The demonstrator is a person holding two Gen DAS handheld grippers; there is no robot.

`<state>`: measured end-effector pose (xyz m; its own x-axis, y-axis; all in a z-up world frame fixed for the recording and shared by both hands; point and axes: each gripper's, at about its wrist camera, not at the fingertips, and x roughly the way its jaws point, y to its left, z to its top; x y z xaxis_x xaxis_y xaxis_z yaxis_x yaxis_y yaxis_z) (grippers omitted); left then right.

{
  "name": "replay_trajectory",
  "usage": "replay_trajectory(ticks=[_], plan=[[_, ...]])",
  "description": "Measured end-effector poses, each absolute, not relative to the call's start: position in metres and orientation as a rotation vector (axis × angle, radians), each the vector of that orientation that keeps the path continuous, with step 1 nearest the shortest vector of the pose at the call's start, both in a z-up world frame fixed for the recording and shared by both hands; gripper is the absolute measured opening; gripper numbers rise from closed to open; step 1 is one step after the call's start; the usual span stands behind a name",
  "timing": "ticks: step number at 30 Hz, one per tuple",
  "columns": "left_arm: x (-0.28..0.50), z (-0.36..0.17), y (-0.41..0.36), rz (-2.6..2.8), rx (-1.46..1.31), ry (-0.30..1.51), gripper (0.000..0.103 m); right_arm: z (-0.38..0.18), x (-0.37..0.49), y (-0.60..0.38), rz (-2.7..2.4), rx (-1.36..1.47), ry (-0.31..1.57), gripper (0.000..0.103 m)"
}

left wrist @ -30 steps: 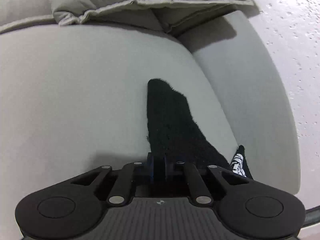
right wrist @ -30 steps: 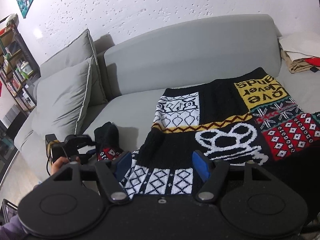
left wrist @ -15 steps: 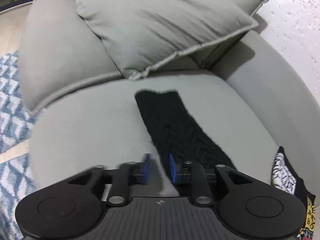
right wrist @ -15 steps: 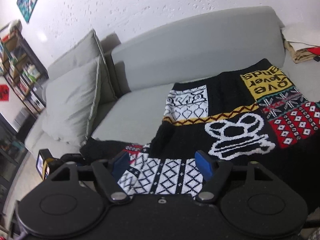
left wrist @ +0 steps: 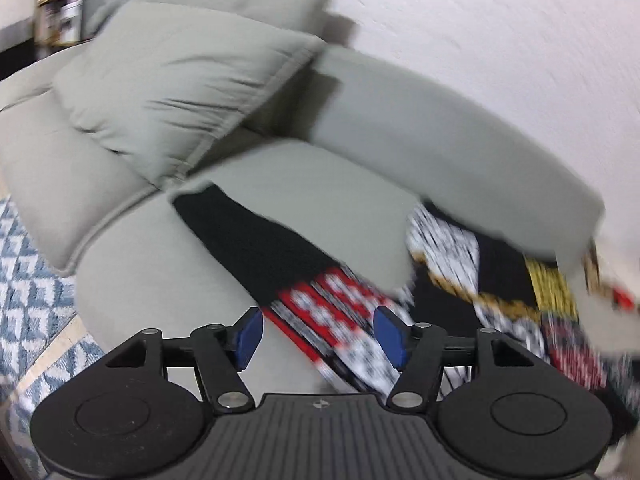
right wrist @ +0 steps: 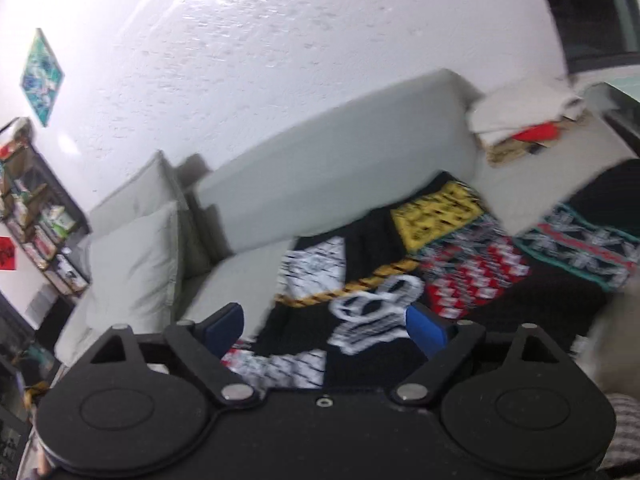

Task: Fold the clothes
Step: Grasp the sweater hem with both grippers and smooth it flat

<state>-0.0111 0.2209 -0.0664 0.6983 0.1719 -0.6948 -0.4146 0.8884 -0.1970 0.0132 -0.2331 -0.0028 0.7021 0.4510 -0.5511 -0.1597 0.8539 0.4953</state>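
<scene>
Both claws are opening with nothing between them: our left gripper (left wrist: 318,334) has let go of the sweater's black sleeve (left wrist: 256,240), now stretched toward ten o'clock on the sofa (left wrist: 328,184); our right gripper (right wrist: 324,326) hangs above the sweater (right wrist: 372,280), spread flat for folding.

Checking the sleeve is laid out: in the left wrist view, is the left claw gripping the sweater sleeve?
No: the left claw is opening above the black sleeve, pinching nothing.
</scene>
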Motion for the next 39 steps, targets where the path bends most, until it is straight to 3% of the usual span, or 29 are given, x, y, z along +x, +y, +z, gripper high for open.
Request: replay_trajectory(ticks=[3,4,5,7,13,17,22,27,29,31,33,35,36,39], plan=[[0.005,-0.087,0.178,0.28,-0.288,0.808,0.056,-0.04,0.026,-0.257,0.276,0.481,0.79,0.087],[0.011,-0.096,0.165,0.25,-0.268,0.825,0.055,-0.054,0.031,-0.263,0.245,0.482,0.816,0.074],[0.019,-0.104,0.153,0.232,-0.244,0.845,0.045,-0.067,0.037,-0.267,0.219,0.467,0.842,0.052],[0.031,-0.119,0.122,0.188,-0.155,0.873,0.029,-0.093,0.049,-0.27,0.178,0.424,0.897,0.032],[0.045,-0.153,0.05,0.024,-0.011,0.915,0.024,-0.153,0.064,-0.245,0.244,0.346,1.034,0.028],[0.038,-0.175,0.03,-0.036,0.097,0.996,0.013,-0.171,0.051,-0.226,0.26,0.205,1.086,0.025],[0.043,-0.174,0.029,-0.05,0.12,1.024,0.013,-0.172,0.053,-0.222,0.267,0.167,1.111,0.025],[0.041,-0.122,0.053,-0.044,0.03,0.944,0.024,-0.118,0.054,-0.238,0.343,0.301,1.056,0.03],[0.041,-0.088,0.067,-0.043,-0.011,0.878,0.035,-0.08,0.051,-0.243,0.389,0.323,0.976,0.051],[0.046,-0.059,0.08,-0.019,-0.033,0.813,0.041,-0.039,0.05,-0.245,0.415,0.302,0.87,0.065],[0.055,-0.035,0.09,0.013,-0.039,0.759,0.047,-0.008,0.057,-0.247,0.441,0.304,0.796,0.067],[0.07,-0.022,0.101,0.04,-0.049,0.729,0.068,0.009,0.073,-0.251,0.447,0.339,0.763,0.07],[0.079,-0.019,0.107,0.053,-0.052,0.719,0.073,0.014,0.083,-0.253,0.441,0.356,0.755,0.071],[0.116,-0.03,0.118,0.086,-0.04,0.73,0.078,0.012,0.118,-0.256,0.405,0.376,0.746,0.076]])
